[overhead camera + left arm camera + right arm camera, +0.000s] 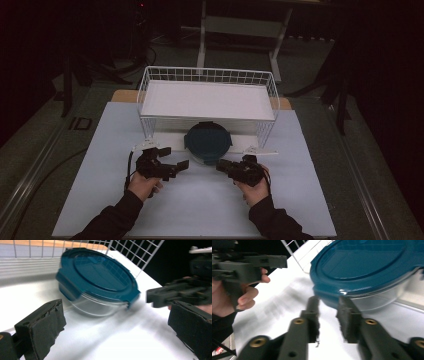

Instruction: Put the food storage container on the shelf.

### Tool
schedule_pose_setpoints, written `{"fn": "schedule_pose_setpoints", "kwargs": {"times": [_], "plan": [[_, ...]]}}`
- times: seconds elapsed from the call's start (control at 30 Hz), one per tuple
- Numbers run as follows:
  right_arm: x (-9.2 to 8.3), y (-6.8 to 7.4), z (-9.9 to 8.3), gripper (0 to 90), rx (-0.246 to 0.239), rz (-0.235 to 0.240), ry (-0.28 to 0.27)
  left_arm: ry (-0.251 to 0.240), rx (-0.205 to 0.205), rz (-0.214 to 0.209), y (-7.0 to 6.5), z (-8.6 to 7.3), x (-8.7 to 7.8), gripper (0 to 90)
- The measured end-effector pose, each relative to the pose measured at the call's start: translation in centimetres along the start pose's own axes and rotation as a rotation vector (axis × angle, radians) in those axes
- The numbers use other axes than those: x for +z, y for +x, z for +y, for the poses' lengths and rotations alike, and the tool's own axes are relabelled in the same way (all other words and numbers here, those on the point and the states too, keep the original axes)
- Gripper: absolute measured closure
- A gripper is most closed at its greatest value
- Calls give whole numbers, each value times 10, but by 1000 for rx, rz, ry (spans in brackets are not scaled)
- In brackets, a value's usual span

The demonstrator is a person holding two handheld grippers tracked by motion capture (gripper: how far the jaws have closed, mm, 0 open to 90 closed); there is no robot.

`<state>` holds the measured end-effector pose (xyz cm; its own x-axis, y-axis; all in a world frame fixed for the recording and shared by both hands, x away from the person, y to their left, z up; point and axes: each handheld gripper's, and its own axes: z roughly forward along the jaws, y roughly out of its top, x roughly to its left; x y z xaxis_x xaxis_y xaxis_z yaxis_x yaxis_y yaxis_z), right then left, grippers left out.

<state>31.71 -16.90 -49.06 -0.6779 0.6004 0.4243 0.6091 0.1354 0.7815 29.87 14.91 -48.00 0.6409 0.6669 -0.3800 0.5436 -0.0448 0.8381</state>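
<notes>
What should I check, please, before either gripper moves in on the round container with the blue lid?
1. Left gripper jaws open wide enough for the container: ok, they stand wide apart with nothing between them.
2. Right gripper jaws ready: not ok, only a narrow gap, and they are empty.
3. Blue lid seated on the clear bowl: ok as far as the gripper views show; whether its clips are latched, cannot tell.
4. Container free of both grippers: ok, neither touches it.
5. Container resting on the table at the foot of the wire basket: ok.
6. Basket shelf free to receive it: ok.
</notes>
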Motion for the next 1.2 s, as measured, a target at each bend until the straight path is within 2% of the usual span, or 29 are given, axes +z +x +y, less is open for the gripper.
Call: {"fn": "schedule_pose_setpoints", "kwargs": {"times": [0.03,0.07,0.13,0.2,0.33,0.43,0.67,0.73,0.83,0.93,0.97,1.03,1.1,1.13,1.17,1.2], "plan": [[2,1,0,779,-9,0,5,0,0,0,0,0,0,12],[3,3,0,818,-16,2,4,1,21,9,-6,-5,-5,12],[6,4,0,895,-16,4,11,11,30,8,-12,-10,-9,12],[7,4,1,897,-16,5,14,9,34,6,-14,-13,-11,12],[17,7,-1,899,-21,21,46,14,69,15,-21,-22,-17,12],[23,7,-1,899,-20,25,51,29,110,33,-25,-28,-17,12],[33,6,1,899,-12,21,45,8,155,63,-27,-31,-18,12],[37,7,3,899,-31,12,46,2,157,71,-27,-31,-19,12],[40,5,5,899,-30,17,42,7,147,71,-25,-33,-17,12],[42,1,9,899,-25,-4,38,16,143,68,-24,-34,-17,12],[43,-5,10,899,-4,-15,29,17,143,69,-24,-34,-16,12],[44,-8,12,899,9,-18,28,13,147,68,-23,-34,-17,12],[50,-14,16,898,0,-62,29,12,146,71,-23,-33,-16,12],[52,-18,16,898,21,-75,30,8,145,70,-22,-34,-16,12],[52,-18,16,898,21,-75,30,10,146,70,-22,-34,-16,12],[55,-26,17,898,52,-80,27,12,149,71,-22,-34,-17,12]]}}
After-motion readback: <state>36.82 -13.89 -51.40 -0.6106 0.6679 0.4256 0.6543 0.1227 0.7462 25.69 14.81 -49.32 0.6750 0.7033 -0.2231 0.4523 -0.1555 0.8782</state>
